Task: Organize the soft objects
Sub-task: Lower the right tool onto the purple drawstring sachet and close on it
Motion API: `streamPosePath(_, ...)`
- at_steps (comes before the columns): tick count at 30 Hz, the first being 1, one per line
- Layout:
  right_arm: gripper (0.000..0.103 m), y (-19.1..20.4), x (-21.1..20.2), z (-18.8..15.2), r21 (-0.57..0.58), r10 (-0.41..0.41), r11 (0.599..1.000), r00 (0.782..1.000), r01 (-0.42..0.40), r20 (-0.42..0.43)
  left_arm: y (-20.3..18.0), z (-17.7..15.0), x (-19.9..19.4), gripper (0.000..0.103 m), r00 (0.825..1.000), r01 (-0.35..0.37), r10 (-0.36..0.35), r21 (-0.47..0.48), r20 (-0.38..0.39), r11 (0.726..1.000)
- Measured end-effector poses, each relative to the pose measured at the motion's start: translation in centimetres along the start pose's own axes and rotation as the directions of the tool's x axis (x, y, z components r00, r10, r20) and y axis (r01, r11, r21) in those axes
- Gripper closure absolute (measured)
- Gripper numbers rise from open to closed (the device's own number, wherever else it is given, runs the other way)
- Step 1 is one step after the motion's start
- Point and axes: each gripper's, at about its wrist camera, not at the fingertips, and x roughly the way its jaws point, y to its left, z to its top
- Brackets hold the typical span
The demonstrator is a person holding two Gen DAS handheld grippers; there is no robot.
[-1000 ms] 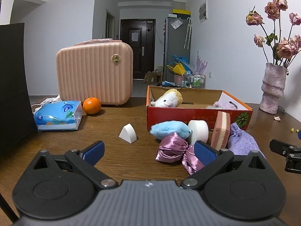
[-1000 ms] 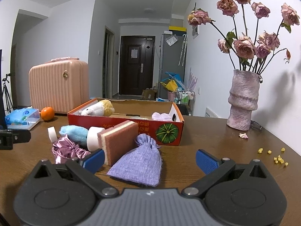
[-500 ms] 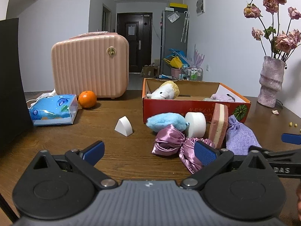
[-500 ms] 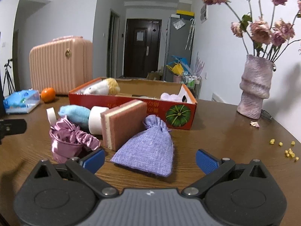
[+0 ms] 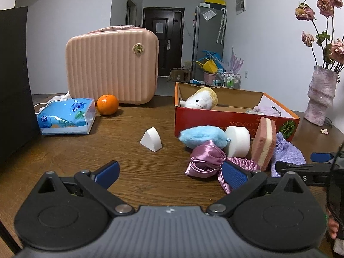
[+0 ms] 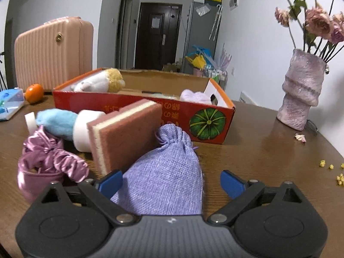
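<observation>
Closer now, the right gripper [image 6: 169,182] has come forward and down so that the pouch [image 6: 169,172] lies between its fingers; its jaws have just been narrowing but stand apart, with a gap at the right pad. The left gripper [image 5: 169,172] hovers over bare table [image 5: 139,172], jaws wide apart and empty. Only the left view shows the white wedge [image 5: 151,139] whole and the black panel [image 5: 15,81]; only the right view shows the pumpkin print [image 6: 207,124] whole and the yellow crumbs [image 6: 331,168]. Both show the sponge [image 6: 126,133] leaning against the box [image 6: 150,109].
</observation>
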Motion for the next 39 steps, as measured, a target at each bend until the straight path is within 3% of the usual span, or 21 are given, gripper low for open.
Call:
streamPosePath(2,0.011,-0.1,0.9,0.2,0.004,0.008,1.000,1.000,-0.008,-0.025,0.0,0.0,0.1,0.000,1.000,0.003,-0.003,0.000,-0.004,1.000)
streamPosePath(6,0.031,0.0,1.5,0.2,0.000,0.028,1.000,0.998,-0.028,-0.048,0.0,0.0,0.3,0.000,1.000,0.006,-0.006,-0.004,-0.014,1.000)
streamPosePath(15,0.062,-0.3,1.4,0.0,0.026,0.080,0.997,0.995,-0.079,-0.062,0.0,-0.1,0.2,0.000,1.000,0.004,-0.004,-0.003,-0.008,1.000)
streamPosePath(21,0.066,-0.4,0.4,-0.1,0.031,0.079,0.996,0.996,-0.078,-0.027,-0.1,-0.1,0.1,0.000,1.000,0.001,-0.001,-0.004,-0.003,1.000)
streamPosePath(31,0.066,-1.9,-3.3,-0.1,0.080,0.071,0.994,0.992,-0.079,0.106,-0.2,0.3,0.4,0.000,1.000,-0.002,0.002,0.007,-0.001,1.000)
streamPosePath(39,0.066,-3.0,-5.0,0.0,0.104,0.085,0.989,0.982,-0.104,0.170,-2.2,0.7,1.7,0.000,0.998,0.053,-0.052,0.037,-0.022,0.998)
